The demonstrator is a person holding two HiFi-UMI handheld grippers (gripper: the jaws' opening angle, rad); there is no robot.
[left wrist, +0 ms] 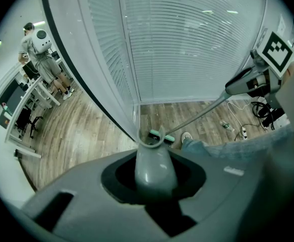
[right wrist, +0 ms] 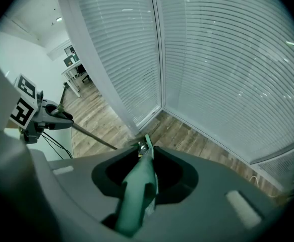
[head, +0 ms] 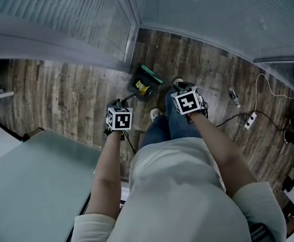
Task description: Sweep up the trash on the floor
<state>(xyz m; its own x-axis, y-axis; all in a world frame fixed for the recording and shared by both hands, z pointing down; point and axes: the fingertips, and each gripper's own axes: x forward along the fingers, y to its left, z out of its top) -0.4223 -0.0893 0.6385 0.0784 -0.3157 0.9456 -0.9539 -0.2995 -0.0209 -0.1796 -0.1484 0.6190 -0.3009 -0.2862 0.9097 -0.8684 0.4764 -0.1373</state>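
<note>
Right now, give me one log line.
left gripper: shut on dustpan handle | right gripper: shut on broom handle | dustpan: yellow trash inside

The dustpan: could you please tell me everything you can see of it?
The dustpan is a dark, open-topped pan, plastic by its look, standing on the wooden floor near the corner of the glass walls. Inside lies yellow trash. Its grey handle rises to the left gripper, whose jaws are shut on it. The broom has its green head just beyond the pan; contact is unclear.
</note>
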